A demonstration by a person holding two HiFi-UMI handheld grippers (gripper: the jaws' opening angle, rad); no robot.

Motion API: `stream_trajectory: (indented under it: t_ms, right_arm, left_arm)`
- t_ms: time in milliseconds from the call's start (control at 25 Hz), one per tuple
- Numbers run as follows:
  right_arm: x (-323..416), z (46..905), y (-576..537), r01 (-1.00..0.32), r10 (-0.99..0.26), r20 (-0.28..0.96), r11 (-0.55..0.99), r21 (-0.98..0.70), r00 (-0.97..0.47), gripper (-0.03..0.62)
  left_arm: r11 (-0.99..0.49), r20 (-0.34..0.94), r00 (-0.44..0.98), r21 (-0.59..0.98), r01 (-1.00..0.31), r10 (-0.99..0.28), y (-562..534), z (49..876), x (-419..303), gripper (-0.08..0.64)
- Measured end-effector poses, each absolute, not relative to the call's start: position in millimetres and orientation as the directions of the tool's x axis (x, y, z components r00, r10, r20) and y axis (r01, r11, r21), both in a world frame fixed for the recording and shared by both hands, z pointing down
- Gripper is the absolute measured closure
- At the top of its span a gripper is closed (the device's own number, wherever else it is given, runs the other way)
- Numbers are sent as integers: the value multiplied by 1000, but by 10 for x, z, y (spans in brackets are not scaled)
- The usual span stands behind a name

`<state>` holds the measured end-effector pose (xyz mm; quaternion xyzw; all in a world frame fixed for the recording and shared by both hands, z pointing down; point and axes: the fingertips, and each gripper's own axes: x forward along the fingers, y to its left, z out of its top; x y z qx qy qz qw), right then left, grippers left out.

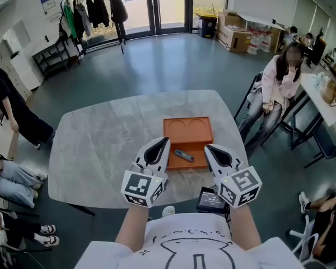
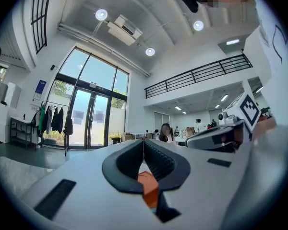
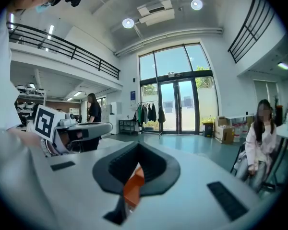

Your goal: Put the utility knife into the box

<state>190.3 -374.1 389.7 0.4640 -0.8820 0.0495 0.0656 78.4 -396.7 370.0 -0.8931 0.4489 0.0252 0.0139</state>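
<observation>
**Knife in the orange box, both tongs pressed together**

From the head view we see a pale grey, stone-patterned worktop (image 1: 101, 144) with rounded corners. On it sits a flat orange box (image 1: 187, 129), rectangular and matte, with two shallow round hollows in its far half. The utility knife (image 1: 184, 155), a slim grey bar, lies at a slant in the near half of the box, touching neither gripper. The left tongs (image 1: 167, 140) and right tongs (image 1: 208, 148) hover on either side of it, white shells lined with ribbed black pads. A dark flat device (image 1: 211, 199) rests at the worktop's near edge.

Only the gripper views settle the pads. In the left gripper view the tips meet with nothing between them, and the right gripper view shows the same. Each shows a sliver of orange through the opening behind the tips. Neither shows the knife.
</observation>
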Motion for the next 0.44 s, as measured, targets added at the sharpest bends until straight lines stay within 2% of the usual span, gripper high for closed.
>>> stream_trajectory:
  t_ms: [440]
  right_arm:
    - [1916,3890,-3992,-829,-817,160,560,-13,-554,583]
  left_arm:
    - [-616,-62,619,-62,-786,-783,-4196,3663,810,545]
